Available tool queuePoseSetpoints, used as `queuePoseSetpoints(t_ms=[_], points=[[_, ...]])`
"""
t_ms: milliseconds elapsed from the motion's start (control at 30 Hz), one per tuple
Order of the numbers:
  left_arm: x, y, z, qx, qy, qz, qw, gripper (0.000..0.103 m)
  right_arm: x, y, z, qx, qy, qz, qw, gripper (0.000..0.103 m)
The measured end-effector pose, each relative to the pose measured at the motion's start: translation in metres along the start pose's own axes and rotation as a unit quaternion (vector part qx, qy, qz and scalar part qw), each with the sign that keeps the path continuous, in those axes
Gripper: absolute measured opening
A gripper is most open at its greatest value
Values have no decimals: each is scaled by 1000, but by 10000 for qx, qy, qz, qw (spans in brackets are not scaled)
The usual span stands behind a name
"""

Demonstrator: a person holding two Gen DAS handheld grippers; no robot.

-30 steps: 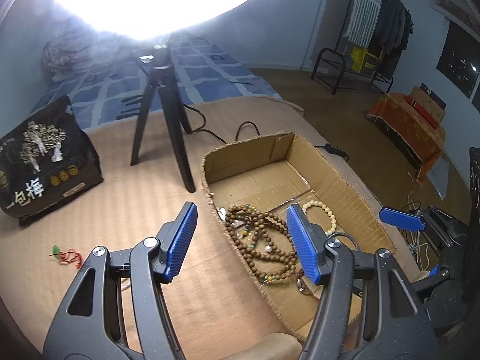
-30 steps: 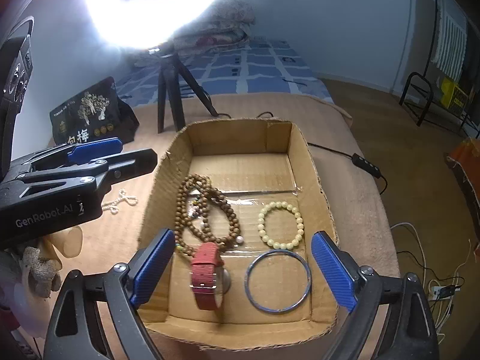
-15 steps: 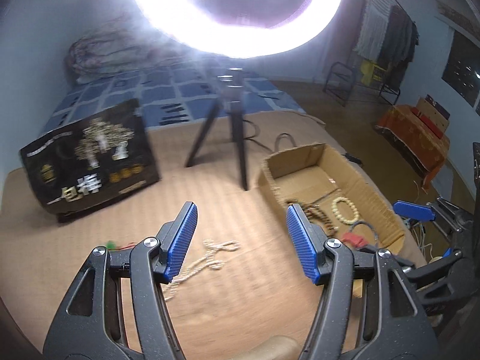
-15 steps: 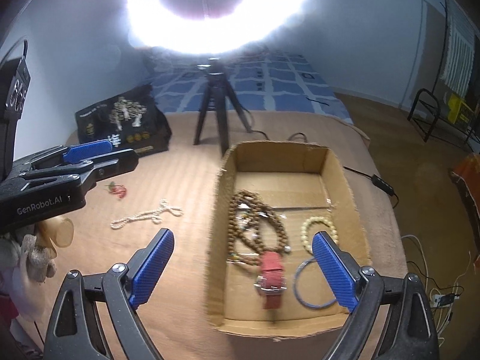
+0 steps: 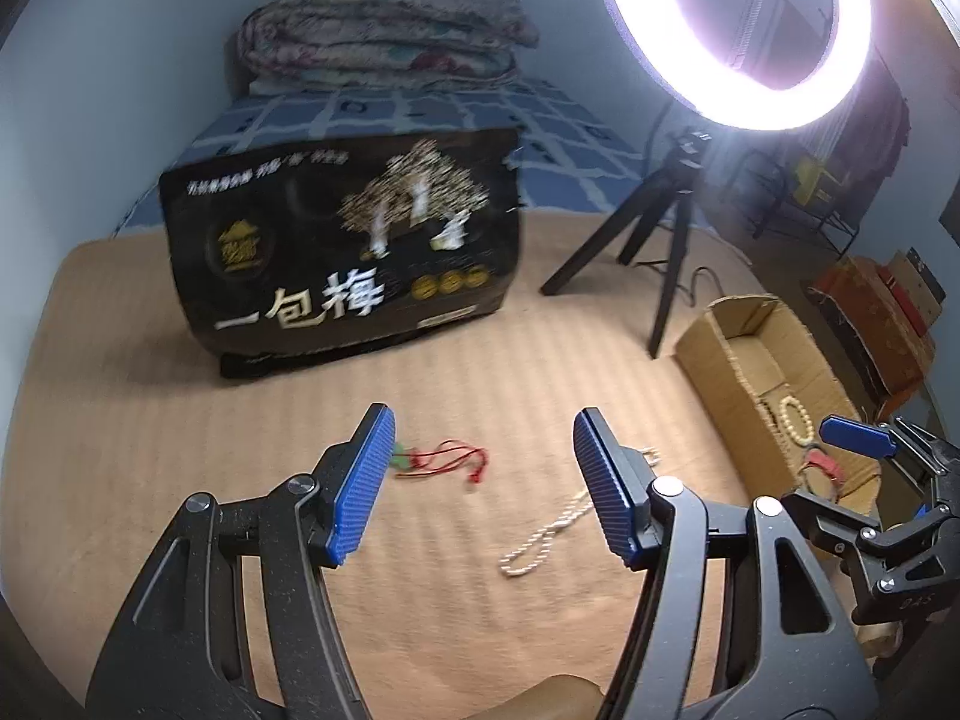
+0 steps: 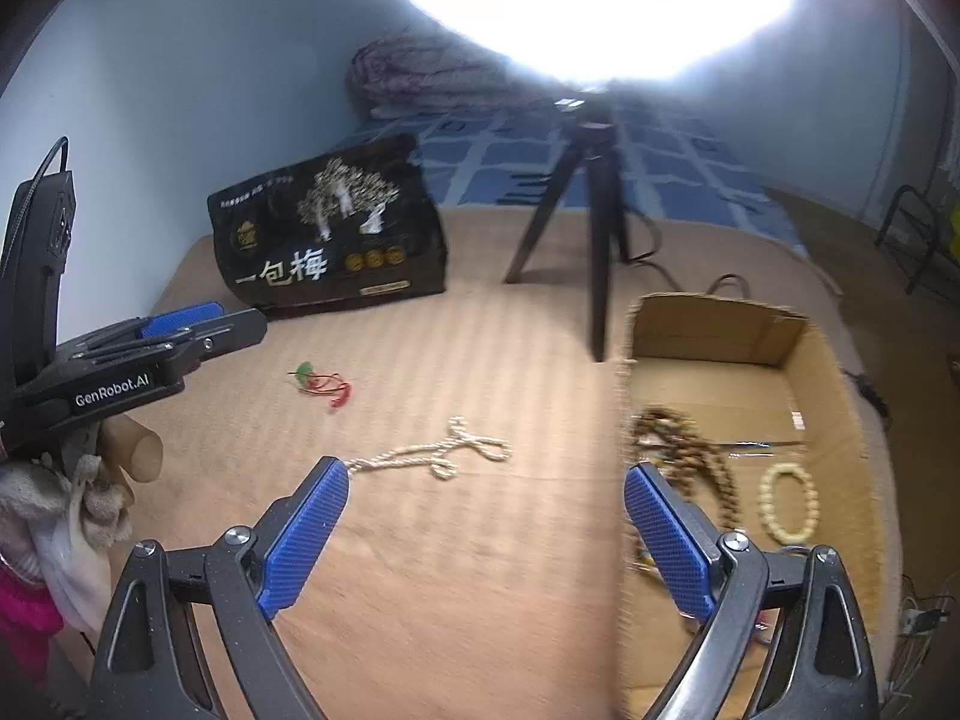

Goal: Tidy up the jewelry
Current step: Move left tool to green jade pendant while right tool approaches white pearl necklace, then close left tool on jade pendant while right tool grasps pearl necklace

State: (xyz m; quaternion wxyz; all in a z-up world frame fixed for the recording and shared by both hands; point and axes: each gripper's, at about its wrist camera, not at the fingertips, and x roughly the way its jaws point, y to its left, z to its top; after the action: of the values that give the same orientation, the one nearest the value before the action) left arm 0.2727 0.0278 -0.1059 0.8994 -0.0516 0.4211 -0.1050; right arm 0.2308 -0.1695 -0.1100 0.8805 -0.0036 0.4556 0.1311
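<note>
A big tan mat (image 5: 420, 600) covers the bed. At the far end lies a blue checked sheet (image 5: 420, 114) with a folded quilt (image 5: 384, 30) on it.

A bright ring light (image 5: 732, 30) shines from above on a black tripod (image 5: 654, 240). A black bag (image 5: 342, 246) with white letters stands on the mat, left of the tripod.

A cardboard box (image 6: 840, 396) sits on the mat, to the right of the tripod. Inside it lie brown beads (image 6: 690, 450) and a pale bead bracelet (image 6: 787, 501). In the left wrist view, something red (image 5: 822, 463) shows in the box too, but it is too small to tell what it is.

The left gripper (image 5: 480, 480) is over the mat, and its blue fingers (image 5: 360, 486) stand apart with nothing between them. The right gripper (image 6: 486, 540) is over the mat just beside the box. Its blue fingers (image 6: 306, 534) also stand wide apart and hold nothing. One of its fingers is in front of the box wall.

A white pearl necklace (image 6: 444, 450) lies loose on the mat, between the two grippers and left of the box. A small red string (image 5: 450, 459) with a green bit lies on the mat too, right in front of the left gripper. Both are outside the box.

A gloved hand (image 6: 66, 492) holds the left gripper at the left edge of the right wrist view.
</note>
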Motion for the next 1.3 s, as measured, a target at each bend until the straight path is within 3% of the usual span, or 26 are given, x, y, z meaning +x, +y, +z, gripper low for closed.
queuePoseSetpoints(t_ms=[400, 600, 900, 967, 1067, 1300], points=[[48, 46, -12, -413, 408, 64, 9983, 64, 67, 21, 3, 108, 496, 292, 9983, 94], [71, 52, -13, -526, 558, 50, 9970, 64, 92, 18, -1, 314, 777, 359, 9958, 89], [91, 39, -19, 71, 644, 107, 9978, 63, 110, 7, -4, 554, 860, 301, 9943, 87], [96, 37, -20, 154, 675, 159, 9975, 54, 113, 6, -3, 544, 877, 279, 9943, 86], [102, 37, -22, 149, 681, 166, 9974, 49, 119, 7, -4, 557, 877, 249, 9943, 84], [108, 31, -24, 533, 602, 241, 9965, 48, 127, 13, -2, 401, 841, 244, 9954, 83]])
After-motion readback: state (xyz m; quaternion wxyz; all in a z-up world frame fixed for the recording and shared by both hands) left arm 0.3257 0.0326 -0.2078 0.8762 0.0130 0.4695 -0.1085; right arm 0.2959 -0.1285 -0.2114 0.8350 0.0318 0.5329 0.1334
